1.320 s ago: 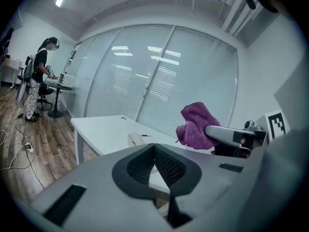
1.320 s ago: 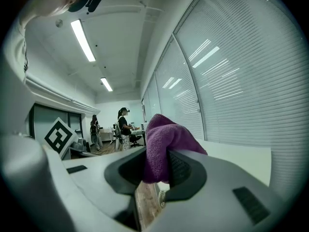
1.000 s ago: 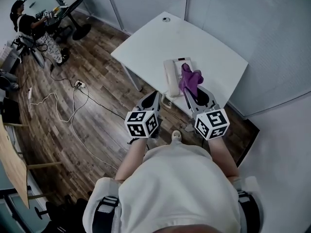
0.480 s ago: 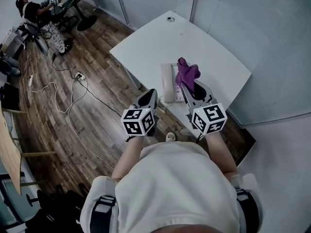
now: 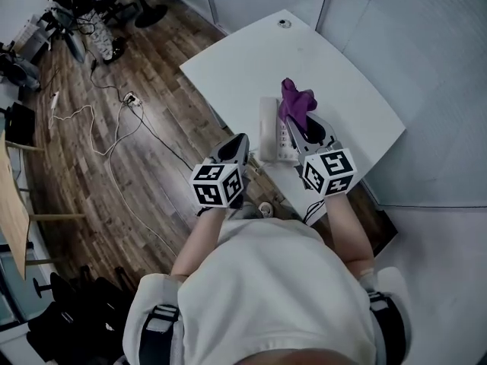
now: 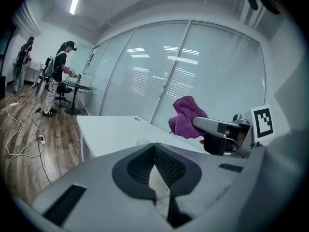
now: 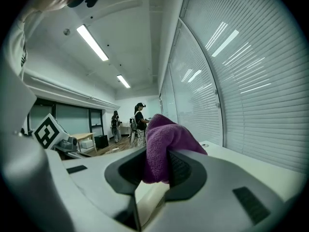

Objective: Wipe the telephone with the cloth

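The person wears a loose off-white shirt (image 5: 278, 287) with short sleeves; dark shoulder straps (image 5: 157, 327) with grey buckles sit at its seven and five o'clock. The left gripper (image 5: 237, 139) and right gripper (image 5: 298, 125) are pale grey shells with black ribbed pads (image 6: 170, 164), each carrying a white cube (image 5: 217, 185) printed with black square markers.

The white telephone (image 5: 268, 130) is lying flat near the front edge of the table (image 5: 251, 59), its handset sitting along its left side. The purple cloth (image 7: 161, 141) is bunching up out of my right gripper (image 7: 155, 166), whose jaws are pinching it over the phone's right side.
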`<state>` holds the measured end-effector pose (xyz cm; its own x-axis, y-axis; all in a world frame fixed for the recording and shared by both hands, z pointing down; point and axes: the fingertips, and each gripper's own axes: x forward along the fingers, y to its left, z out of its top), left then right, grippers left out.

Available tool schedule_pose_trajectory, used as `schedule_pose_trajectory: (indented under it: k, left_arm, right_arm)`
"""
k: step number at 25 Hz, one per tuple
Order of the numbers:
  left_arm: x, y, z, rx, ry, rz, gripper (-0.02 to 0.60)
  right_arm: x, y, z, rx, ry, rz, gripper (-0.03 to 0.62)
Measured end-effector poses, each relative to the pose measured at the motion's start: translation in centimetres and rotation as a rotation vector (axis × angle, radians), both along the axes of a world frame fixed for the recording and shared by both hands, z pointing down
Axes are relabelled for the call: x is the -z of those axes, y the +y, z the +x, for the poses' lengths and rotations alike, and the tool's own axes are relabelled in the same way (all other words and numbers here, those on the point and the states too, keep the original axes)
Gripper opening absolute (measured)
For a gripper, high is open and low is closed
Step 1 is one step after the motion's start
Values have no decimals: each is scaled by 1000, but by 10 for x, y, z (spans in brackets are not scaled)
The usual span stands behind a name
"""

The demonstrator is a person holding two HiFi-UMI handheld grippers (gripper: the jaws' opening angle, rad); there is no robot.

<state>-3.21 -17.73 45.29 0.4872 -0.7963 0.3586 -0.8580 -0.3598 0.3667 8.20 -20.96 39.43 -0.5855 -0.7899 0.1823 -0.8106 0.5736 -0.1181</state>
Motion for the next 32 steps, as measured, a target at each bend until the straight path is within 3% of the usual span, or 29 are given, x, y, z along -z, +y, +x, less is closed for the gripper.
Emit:
schedule_pose_trajectory:
  k: [9,32]
  left_arm:
    - [-18,-9,-21,38,-5,-32,21]
    - [-49,-49,-17,-39,6,-116,21]
  right_arm:
    - [-33,-36,-22,29,59,-30,94]
    - [-103,-111,-47,-4,152,-146,94]
